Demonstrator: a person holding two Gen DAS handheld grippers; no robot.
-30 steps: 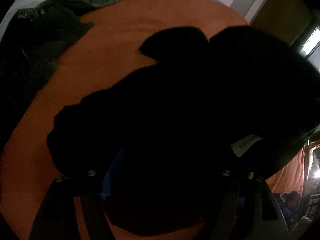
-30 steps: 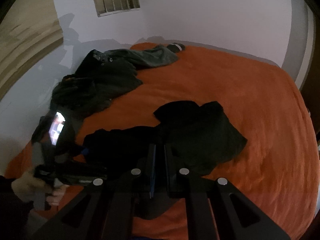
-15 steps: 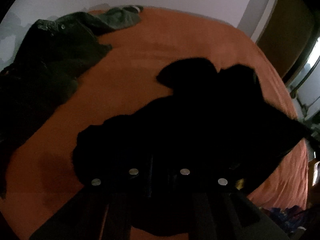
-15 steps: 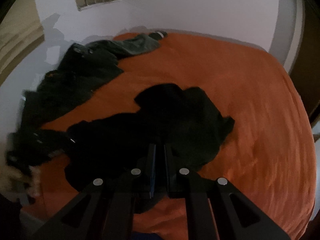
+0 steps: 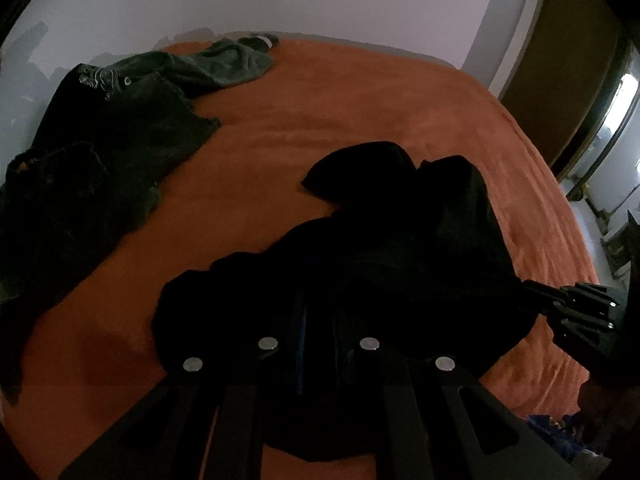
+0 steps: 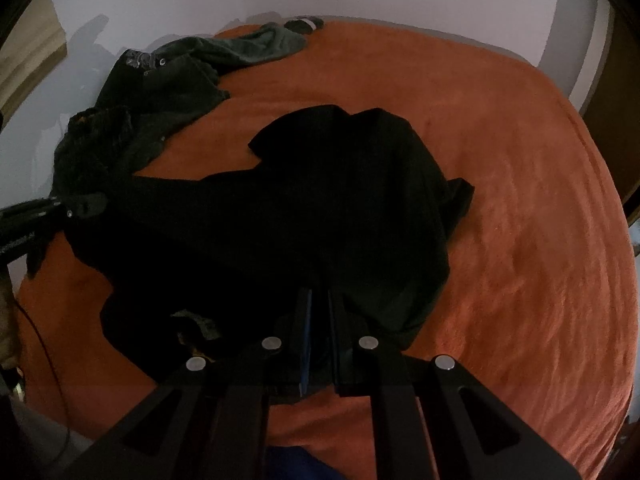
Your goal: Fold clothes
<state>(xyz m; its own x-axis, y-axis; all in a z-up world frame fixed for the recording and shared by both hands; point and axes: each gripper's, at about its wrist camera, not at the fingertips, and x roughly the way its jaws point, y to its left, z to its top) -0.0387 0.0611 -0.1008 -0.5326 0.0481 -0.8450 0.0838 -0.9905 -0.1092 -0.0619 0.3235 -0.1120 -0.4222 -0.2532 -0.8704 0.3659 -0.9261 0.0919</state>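
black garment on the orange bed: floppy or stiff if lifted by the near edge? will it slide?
Likely floppy: the black garment lies crumpled, with soft folds and a rumpled sleeve. Lifted by an edge, it would probably sag and trail rather than hold shape. It may drag instead of sliding freely, since the orange bedcover looks fuzzy.

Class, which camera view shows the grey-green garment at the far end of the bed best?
The left wrist view: the grey-green garment appears larger and nearer the frame's middle. The right wrist view shows it smaller.
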